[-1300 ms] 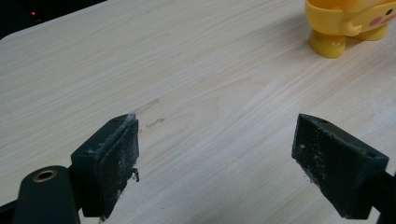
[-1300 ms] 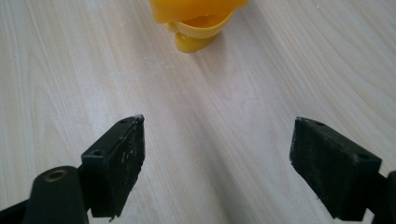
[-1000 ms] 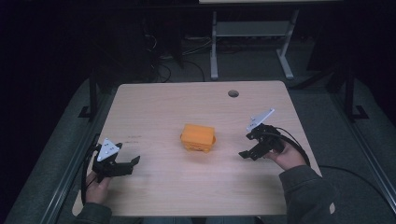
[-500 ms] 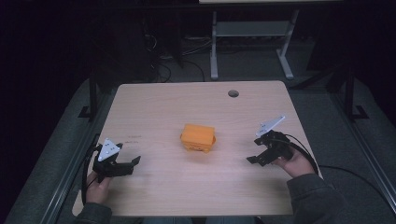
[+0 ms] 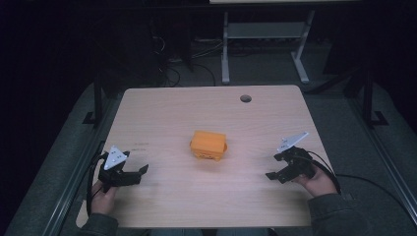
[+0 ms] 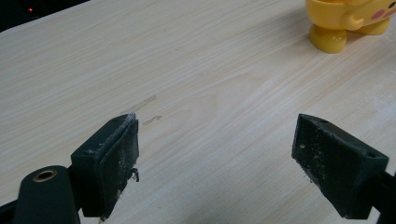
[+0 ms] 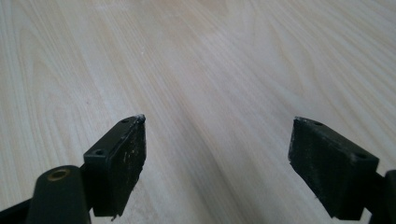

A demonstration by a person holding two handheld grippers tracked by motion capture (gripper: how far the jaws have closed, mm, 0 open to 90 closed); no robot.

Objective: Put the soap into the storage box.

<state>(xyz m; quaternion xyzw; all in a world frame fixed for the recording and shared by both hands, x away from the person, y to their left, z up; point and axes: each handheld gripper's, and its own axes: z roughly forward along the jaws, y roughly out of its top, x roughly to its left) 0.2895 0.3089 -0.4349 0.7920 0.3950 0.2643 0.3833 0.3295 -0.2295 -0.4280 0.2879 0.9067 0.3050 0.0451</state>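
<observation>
1. Dark floor and cables surround a pale wooden worktop (image 5: 162, 113), and a grey metal stand (image 5: 265, 34) rises beyond its far edge.
2. Near the far right of the worktop is a small round hole (image 5: 245, 98).
3. An orange-yellow toy (image 5: 209, 145) sits close to the middle of the worktop, well apart from both tools.
4. In the left gripper view the toy (image 6: 348, 21) shows at the far right corner, with rounded yellow feet resting on the wood and a pink patch on its side.
5. The left gripper (image 5: 133, 173) lies at the near left of the worktop, held by the person's left hand (image 5: 102, 194); a grey three-cornered plate sits on top of it.
6. Its fingers (image 6: 114, 163) are spread wide with nothing between them, only bare wood grain and a faint scuff mark (image 6: 148, 112).
7. The right gripper (image 5: 276, 167) is at the near right, held by the right hand (image 5: 317, 182), with a cable (image 5: 364, 179) trailing off to the right.
8. Its fingers (image 7: 121, 163) are likewise spread wide apart over bare wood, gripping nothing.
9. Both tools point inward, roughly toward the toy between them.
</observation>
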